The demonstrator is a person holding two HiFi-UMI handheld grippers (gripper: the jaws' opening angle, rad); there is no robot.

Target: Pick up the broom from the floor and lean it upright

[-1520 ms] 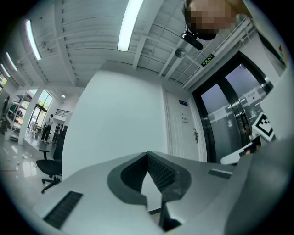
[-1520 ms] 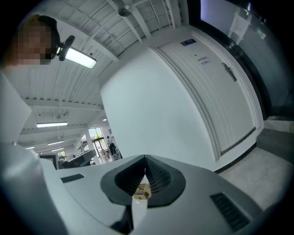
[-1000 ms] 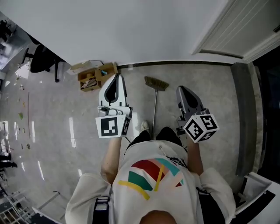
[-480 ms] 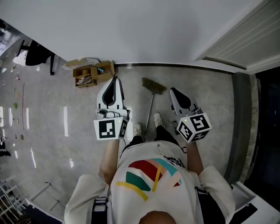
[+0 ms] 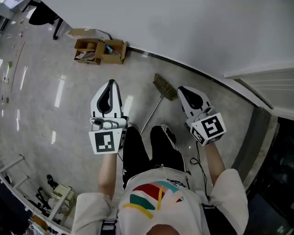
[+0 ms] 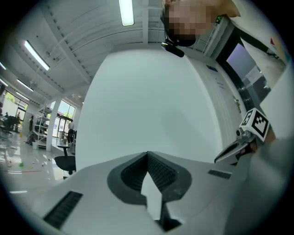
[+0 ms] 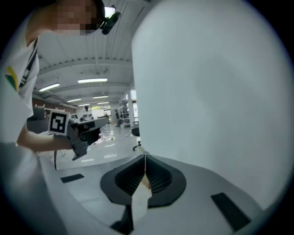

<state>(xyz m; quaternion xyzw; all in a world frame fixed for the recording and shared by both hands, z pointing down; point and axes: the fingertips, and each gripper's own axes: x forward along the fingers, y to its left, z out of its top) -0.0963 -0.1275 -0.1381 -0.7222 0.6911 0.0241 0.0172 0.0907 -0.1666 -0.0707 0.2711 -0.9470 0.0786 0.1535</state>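
Broom (image 5: 165, 87) on floor (image 5: 59, 119), close to wall (image 5: 183, 27)

A large open workspace hall: polished floor (image 5: 50, 101), white partition wall (image 5: 183, 32), ceiling strip lights (image 6: 126, 11), office chair (image 6: 64, 163), cardboard box (image 5: 98, 50).

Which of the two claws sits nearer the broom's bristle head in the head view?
The right claw: its tip shows right beside the bristles of the broom, while the left claw is across the handle, clearly farther off.
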